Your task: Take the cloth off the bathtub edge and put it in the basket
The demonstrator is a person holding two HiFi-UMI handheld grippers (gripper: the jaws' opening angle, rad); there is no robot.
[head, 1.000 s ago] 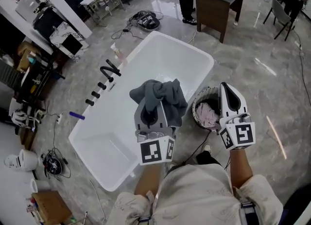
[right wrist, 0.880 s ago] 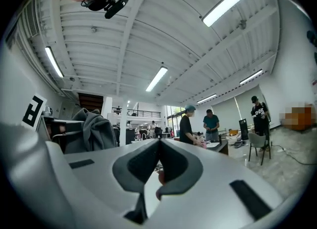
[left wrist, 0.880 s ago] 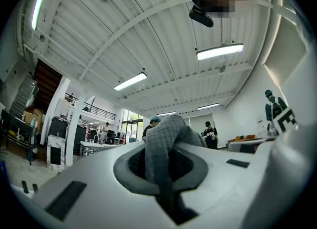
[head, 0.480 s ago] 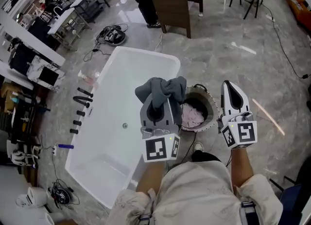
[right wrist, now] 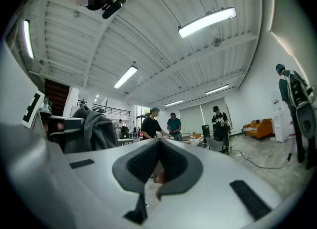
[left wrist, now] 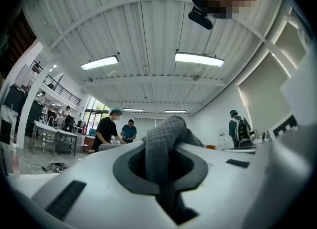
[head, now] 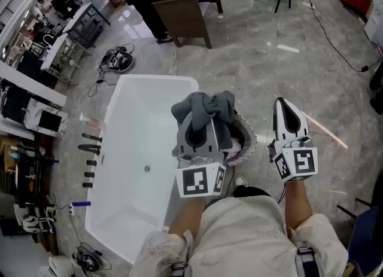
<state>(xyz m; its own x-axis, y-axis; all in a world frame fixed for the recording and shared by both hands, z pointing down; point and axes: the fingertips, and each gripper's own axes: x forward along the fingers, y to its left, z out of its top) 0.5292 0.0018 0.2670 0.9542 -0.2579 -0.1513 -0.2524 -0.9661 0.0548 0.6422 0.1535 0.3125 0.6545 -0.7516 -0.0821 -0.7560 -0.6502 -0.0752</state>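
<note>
A grey waffle-weave cloth (head: 203,105) bunches up out of my left gripper (head: 200,124), which is shut on it and holds it over the round basket (head: 250,136). In the left gripper view the cloth (left wrist: 165,141) runs up between the two pads, pinched tight. The basket stands on the floor against the right side of the white bathtub (head: 136,150), with a bit of pink fabric (head: 236,146) showing inside. My right gripper (head: 288,112) is to the right of the basket, shut with nothing in it. In the right gripper view, its pads (right wrist: 148,161) meet and the cloth (right wrist: 97,129) hangs at left.
Several black objects (head: 90,149) lie in a row on the floor left of the tub. A dark desk (head: 182,9) with a person standing at it is beyond the tub. Cables (head: 116,61) trail on the grey marble floor.
My left gripper has carried the cloth rightward, from over the tub's edge to over the basket. The right gripper has kept its place beside the basket.
</note>
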